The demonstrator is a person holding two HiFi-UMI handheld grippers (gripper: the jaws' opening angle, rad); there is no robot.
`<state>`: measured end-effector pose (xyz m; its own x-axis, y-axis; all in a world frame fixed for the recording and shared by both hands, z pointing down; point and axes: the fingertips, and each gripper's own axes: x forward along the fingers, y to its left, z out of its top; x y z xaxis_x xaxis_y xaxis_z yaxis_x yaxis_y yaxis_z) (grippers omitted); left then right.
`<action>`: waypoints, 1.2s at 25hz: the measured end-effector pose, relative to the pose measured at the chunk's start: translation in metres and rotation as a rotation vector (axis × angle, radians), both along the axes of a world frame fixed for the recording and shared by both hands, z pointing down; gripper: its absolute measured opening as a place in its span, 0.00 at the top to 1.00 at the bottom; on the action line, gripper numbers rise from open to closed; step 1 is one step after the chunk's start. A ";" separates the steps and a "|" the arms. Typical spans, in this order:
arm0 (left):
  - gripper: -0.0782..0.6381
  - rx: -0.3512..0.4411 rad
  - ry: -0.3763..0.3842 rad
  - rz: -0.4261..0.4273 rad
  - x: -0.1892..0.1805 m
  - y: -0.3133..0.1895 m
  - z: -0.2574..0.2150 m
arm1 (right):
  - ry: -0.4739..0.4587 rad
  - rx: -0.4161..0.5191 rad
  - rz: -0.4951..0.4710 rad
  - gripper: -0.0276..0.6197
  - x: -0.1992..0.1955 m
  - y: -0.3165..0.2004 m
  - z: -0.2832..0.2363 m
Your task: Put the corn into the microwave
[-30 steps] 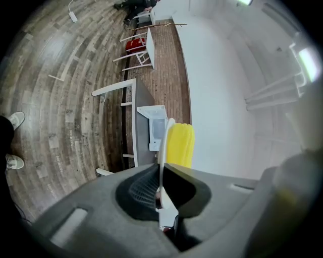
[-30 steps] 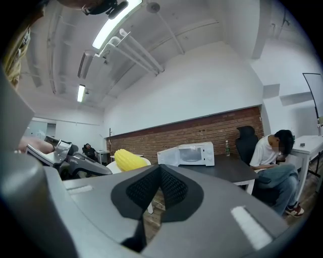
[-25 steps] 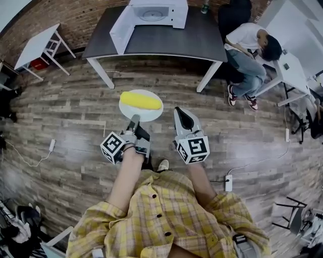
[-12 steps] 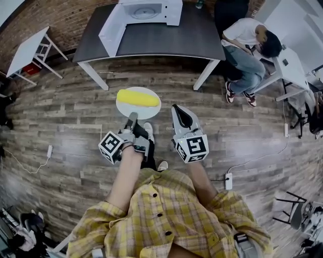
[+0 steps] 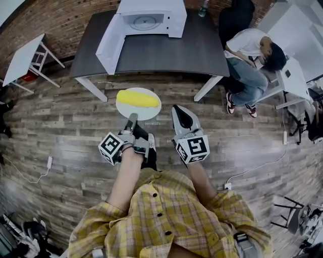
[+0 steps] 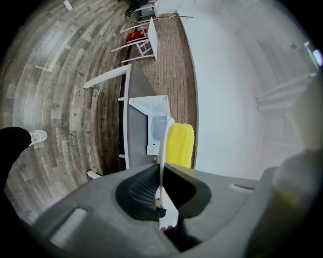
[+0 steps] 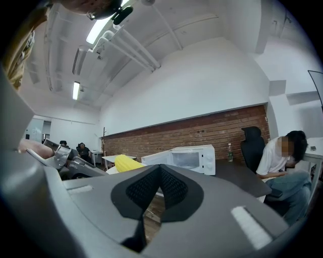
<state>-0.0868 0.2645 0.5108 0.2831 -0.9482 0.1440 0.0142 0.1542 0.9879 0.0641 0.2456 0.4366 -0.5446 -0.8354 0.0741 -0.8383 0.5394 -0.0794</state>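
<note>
A yellow corn cob (image 5: 137,98) lies on a white plate (image 5: 151,111) carried above the wooden floor. My left gripper (image 5: 132,120) is shut on the plate's near rim. In the left gripper view the plate (image 6: 164,143) runs edge-on out of the shut jaws, with the corn (image 6: 180,145) on its right side. The white microwave (image 5: 147,17) stands on the dark table (image 5: 171,48) ahead, its door (image 5: 108,43) swung open to the left. My right gripper (image 5: 181,118) is beside the plate, shut and empty. The right gripper view shows the microwave (image 7: 189,157) and the corn (image 7: 128,162).
A person sits on a chair at the table's right end (image 5: 250,45). A bottle (image 5: 204,8) stands beside the microwave. A white side table (image 5: 22,58) is at the far left. A power strip (image 5: 225,186) and cable lie on the floor at right.
The table and microwave have drawn nearer in the head view as the person walks toward them. Both grippers and the plate with corn keep their hold and pose.
</note>
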 end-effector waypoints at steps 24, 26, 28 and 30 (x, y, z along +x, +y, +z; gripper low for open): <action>0.87 -0.022 -0.010 0.080 -0.043 -0.239 -0.013 | 0.027 -0.015 0.067 0.95 -0.048 -0.227 -0.019; 0.87 -0.023 -0.015 0.090 -0.043 -0.249 -0.012 | 0.032 -0.023 0.066 0.95 -0.051 -0.236 -0.015; 0.87 -0.021 -0.016 0.101 -0.043 -0.256 -0.013 | 0.044 -0.026 0.059 0.95 -0.056 -0.243 -0.013; 0.87 -0.028 -0.022 0.112 -0.043 -0.262 -0.011 | 0.054 -0.027 0.066 0.95 -0.057 -0.250 -0.013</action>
